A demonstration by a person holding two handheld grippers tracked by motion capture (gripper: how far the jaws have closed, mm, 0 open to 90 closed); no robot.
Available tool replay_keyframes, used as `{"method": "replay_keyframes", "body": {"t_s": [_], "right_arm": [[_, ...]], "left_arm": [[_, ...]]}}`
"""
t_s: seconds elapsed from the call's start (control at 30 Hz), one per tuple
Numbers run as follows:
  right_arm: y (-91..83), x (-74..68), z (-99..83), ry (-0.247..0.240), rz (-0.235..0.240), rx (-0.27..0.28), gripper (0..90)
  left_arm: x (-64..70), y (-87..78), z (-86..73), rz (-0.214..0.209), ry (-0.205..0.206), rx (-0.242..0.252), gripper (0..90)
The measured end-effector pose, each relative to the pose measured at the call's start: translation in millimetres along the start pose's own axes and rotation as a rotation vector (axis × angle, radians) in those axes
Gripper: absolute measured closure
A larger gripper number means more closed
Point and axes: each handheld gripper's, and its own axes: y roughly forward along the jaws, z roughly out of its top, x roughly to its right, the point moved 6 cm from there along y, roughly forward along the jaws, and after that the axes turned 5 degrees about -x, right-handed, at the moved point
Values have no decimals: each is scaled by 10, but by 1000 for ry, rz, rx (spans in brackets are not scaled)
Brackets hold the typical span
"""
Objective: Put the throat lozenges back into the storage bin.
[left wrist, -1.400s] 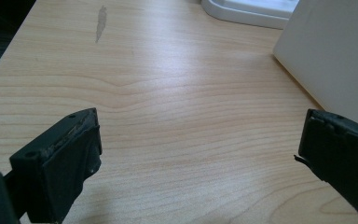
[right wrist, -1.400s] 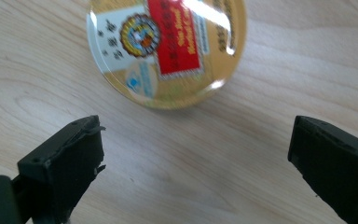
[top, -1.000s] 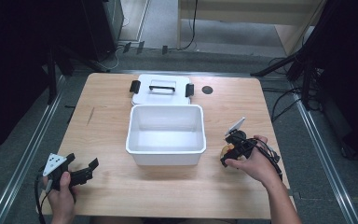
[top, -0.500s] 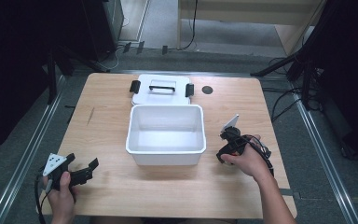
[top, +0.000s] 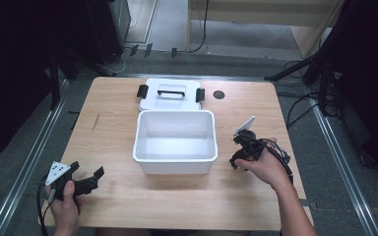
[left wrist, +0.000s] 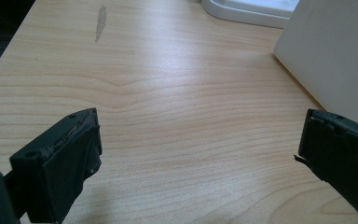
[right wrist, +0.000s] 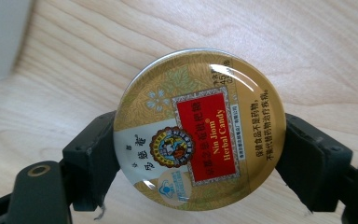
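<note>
Right tool (right wrist: 198, 158) pinching round candy tin (right wrist: 199, 129) by its edges near white box (top: 174, 140), left tool (left wrist: 200, 158) wide; could slip out if squeezed loosely.

A white lid (top: 171, 96) with a black handle lies at twelve o'clock on the wooden surface (top: 113, 142).

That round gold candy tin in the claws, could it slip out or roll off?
The candy tin looks like stiff, glossy metal, so it may slip: the right gripper pinches only its curved rim. Dropped on edge, it would probably roll on the table; flat, it likely stays put.
</note>
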Motion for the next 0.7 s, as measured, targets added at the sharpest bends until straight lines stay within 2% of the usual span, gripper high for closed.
{"method": "replay_keyframes", "body": {"t_s": [0.03,0.07,0.2,0.43,0.7], "right_arm": [[0,0,0,0,0,0,204],[-64,-18,-1,-21,2,4,204],[-171,-40,3,-33,13,10,204],[-305,-33,16,-34,15,12,204],[-538,-38,80,-37,9,33,204]], "left_arm": [[0,0,0,0,0,1,0],[0,1,0,0,0,0,0],[0,0,0,0,-1,0,0],[0,1,0,-1,-1,0,0],[1,1,0,0,0,-1,0]]}}
